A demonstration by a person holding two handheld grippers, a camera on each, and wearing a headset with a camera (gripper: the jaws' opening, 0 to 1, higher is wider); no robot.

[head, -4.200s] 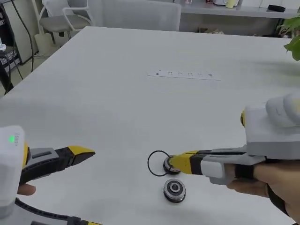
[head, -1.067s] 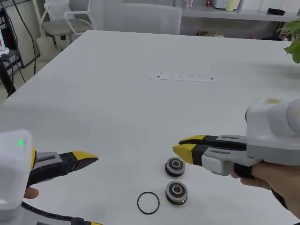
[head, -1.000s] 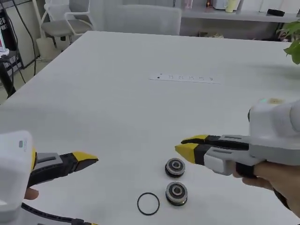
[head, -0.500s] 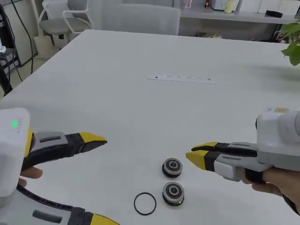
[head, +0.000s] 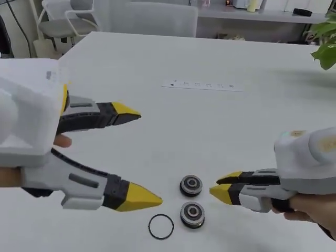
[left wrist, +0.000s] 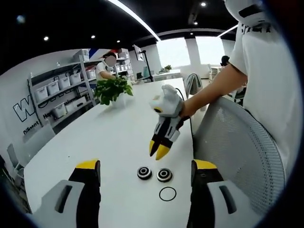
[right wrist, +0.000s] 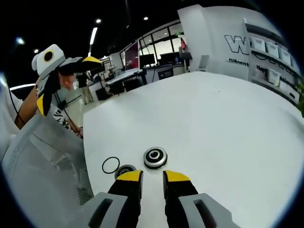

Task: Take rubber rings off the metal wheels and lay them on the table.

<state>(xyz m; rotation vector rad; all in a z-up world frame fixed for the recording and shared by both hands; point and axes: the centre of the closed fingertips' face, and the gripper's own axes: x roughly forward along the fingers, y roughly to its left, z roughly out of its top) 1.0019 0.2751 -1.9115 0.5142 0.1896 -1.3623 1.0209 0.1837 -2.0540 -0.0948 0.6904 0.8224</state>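
Note:
Two small metal wheels lie side by side on the white table, one farther and one nearer. A loose black rubber ring lies flat just left of the nearer wheel. My left gripper is raised left of them, jaws wide open and empty. In its own view the wheels and ring lie between the jaws, farther on. My right gripper hovers just right of the wheels, holding nothing, with a narrow gap between its jaws. Its view has one wheel straight ahead.
A flush power strip sits in the table's middle. Chairs stand at the far end and a plant at the far right. A mesh chair back is behind the near table edge.
The ring, at the far wheel in the right gripper 4.2 s ago, now lies free on the table. The right gripper has drawn back right. The left gripper has risen and come forward.

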